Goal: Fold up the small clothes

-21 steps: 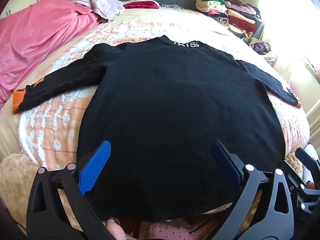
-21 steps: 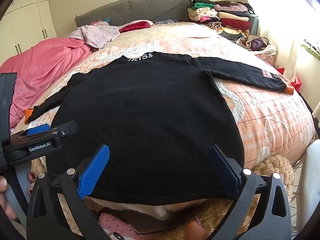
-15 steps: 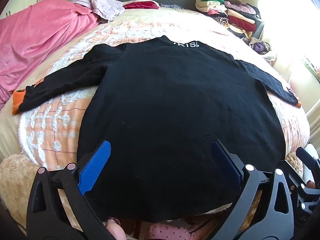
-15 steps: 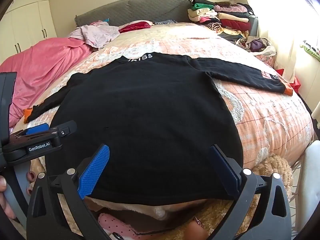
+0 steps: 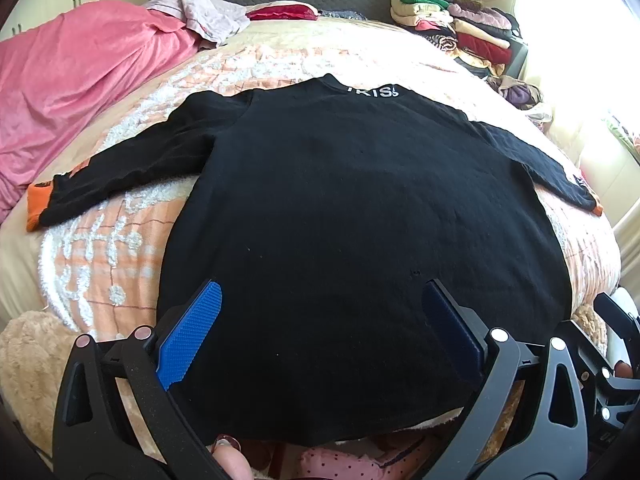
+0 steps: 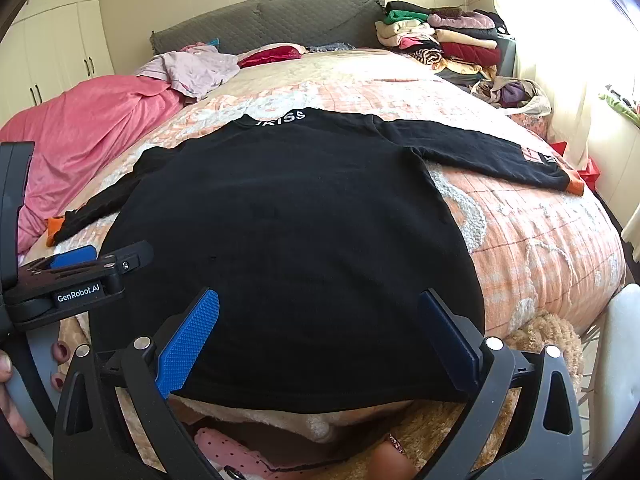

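A bed [image 5: 280, 64] carries a black long-sleeved top [image 5: 360, 220] spread flat, sleeves out to both sides. The left tongs [image 5: 320, 320] hang wide apart over its hem, gripping nothing. The right tongs [image 6: 316, 324] are equally wide and empty, seemingly clear of the cloth.

The shirt [image 5: 360, 220] lies flat on the bed [image 5: 100, 264], filling the middle of both frames, collar toward the headboard [image 6: 272, 20] at the top and hem at the bottom edge, sleeves spread to left and right. A blanket [image 5: 72, 92] lies along the bed's left side, loose clothes [image 6: 192, 68] sit at upper left before the headboard, and a clothes stack [image 6: 440, 40] stands at upper right. The left gripper [image 5: 320, 320] and right gripper [image 6: 318, 324] stand at the bottom of their frames over the hem.
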{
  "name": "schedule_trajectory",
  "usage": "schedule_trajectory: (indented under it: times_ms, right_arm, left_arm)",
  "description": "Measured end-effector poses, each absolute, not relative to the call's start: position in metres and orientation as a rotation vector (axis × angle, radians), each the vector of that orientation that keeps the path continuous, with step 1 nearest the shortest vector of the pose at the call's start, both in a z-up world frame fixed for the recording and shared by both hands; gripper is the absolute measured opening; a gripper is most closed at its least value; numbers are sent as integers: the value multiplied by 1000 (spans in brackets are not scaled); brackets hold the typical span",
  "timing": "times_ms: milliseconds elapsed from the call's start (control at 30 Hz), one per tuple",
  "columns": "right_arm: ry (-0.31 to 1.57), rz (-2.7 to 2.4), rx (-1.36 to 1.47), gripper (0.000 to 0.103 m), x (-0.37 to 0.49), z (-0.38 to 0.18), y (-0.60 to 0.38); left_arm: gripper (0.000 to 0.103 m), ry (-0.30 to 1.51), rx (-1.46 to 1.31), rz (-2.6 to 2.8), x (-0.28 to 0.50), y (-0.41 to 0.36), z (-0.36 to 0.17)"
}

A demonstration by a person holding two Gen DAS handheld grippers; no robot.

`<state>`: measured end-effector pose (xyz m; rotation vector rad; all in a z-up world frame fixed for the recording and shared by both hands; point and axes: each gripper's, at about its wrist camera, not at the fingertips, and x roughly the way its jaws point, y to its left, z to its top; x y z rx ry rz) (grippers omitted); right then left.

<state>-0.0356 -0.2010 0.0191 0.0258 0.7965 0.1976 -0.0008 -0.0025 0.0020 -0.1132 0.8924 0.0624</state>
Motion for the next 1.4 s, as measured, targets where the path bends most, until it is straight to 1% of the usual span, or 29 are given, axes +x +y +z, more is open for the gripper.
schedule_trajectory:
  times_ms: [1400]
  right_arm:
    - [794, 188, 32, 99, -36, 14, -204]
  left_arm:
    - [94, 884, -106, 68, -1, 3, 6]
